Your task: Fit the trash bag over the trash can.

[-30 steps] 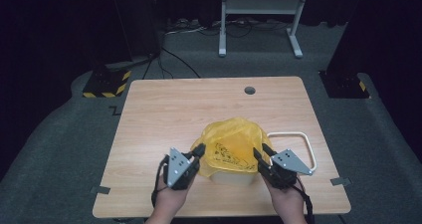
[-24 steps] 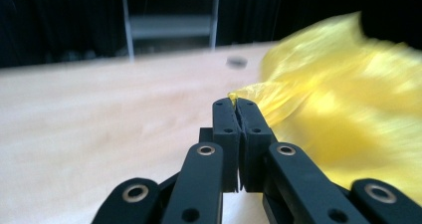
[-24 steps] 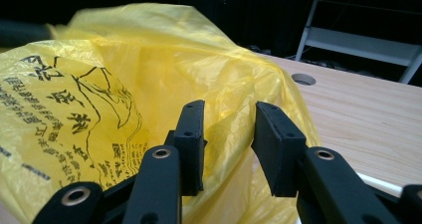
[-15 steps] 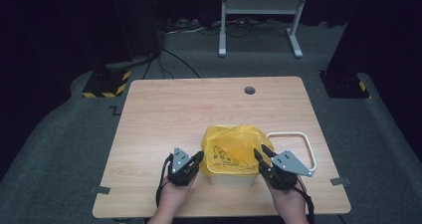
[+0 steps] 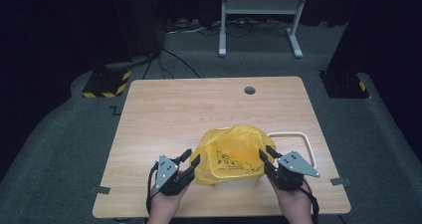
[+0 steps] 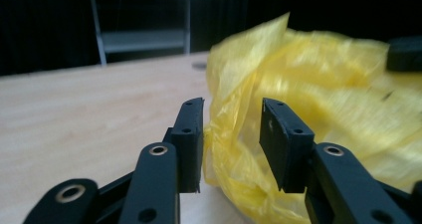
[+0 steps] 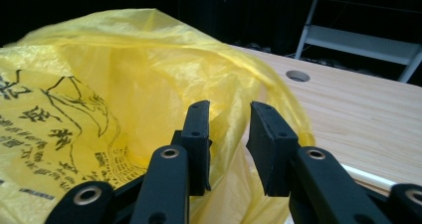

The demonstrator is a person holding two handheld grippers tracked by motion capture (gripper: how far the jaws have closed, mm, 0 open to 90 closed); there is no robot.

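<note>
The left gripper (image 6: 231,134) has just spread its jaws, with the yellow bag (image 5: 231,152) loose between them. The right gripper (image 7: 226,144) has its jaws closing, apart around a bag fold, not pinching

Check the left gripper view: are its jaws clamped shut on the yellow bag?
No: the left gripper has a clear gap between its pads, with the yellow bag lying loose behind and between them.
</note>
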